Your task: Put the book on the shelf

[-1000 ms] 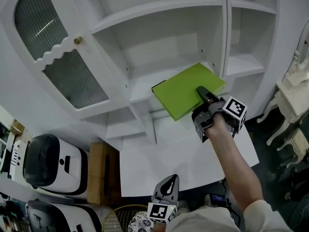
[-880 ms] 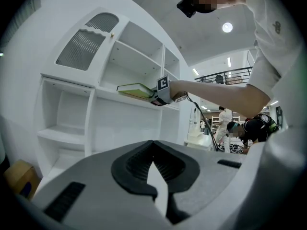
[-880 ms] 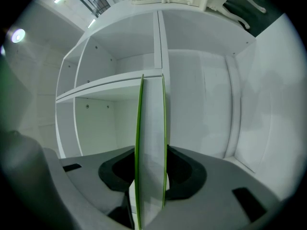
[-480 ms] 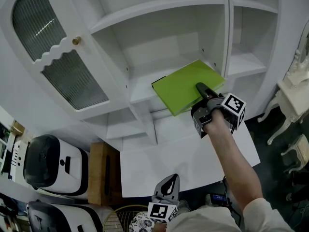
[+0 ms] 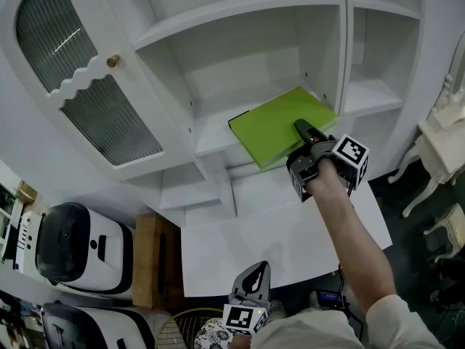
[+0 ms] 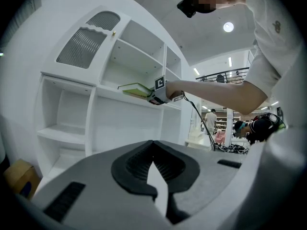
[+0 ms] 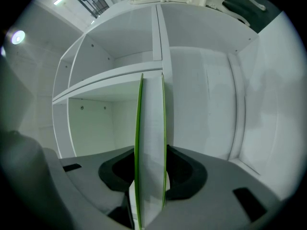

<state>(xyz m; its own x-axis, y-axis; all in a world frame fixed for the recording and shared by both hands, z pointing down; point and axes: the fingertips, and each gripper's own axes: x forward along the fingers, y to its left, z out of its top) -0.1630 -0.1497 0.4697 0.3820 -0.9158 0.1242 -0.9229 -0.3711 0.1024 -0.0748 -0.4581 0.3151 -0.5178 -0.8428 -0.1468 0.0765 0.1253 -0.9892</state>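
Low in the head view, the left gripper (image 5: 249, 288) hangs with its jaws pressed together, empty. Further up, the right gripper (image 5: 305, 133) clamps the green book (image 5: 276, 126), held flat and partly over the white shelf (image 5: 211, 138). Best to slide it in level and deeper before letting go.

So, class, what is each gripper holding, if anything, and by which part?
The right gripper clamps the green book by its near edge. The left gripper holds nothing.
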